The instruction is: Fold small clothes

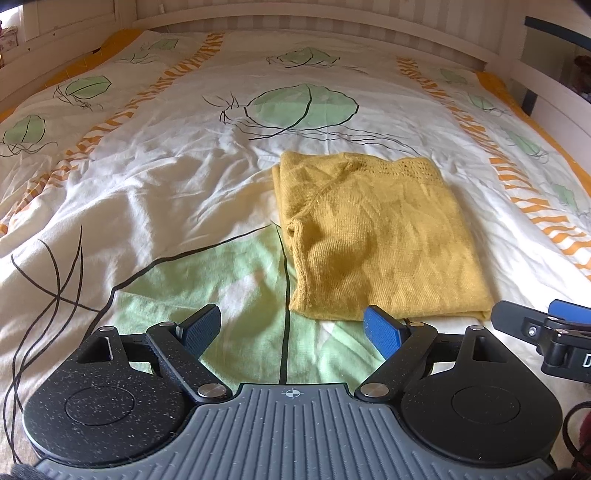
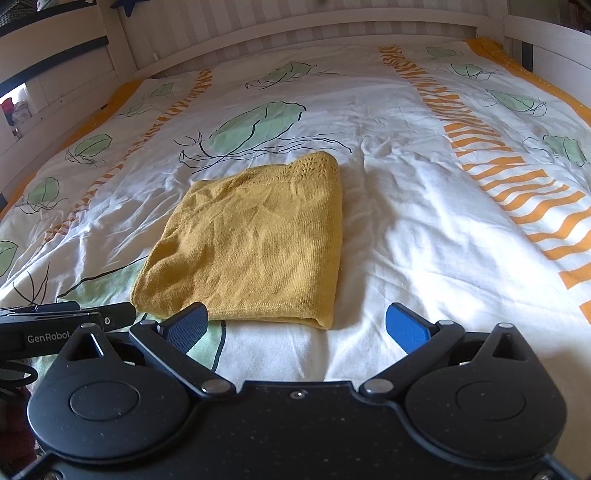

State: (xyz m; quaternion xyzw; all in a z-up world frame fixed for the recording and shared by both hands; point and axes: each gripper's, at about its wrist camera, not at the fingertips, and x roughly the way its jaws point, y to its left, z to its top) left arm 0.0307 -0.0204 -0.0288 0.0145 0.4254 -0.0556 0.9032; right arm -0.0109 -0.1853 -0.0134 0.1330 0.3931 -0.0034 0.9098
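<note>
On the bedspread (image 2: 406, 229), folded yellow knit (image 2: 255, 243)

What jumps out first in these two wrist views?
The mustard-yellow knit top, folded into a compact rectangle, lies mid-bed on the white duvet with green leaf shapes and orange stripes. Both tools sit just short of its near edge, holding nothing: the left tool with jaws spread over a green leaf print, the right tool spread at the top's near right corner. A white slatted bed frame closes the far side.

Folded sweater (image 2: 251, 240) on bedspread (image 2: 424, 229), headboard (image 2: 295, 33) behind.
</note>
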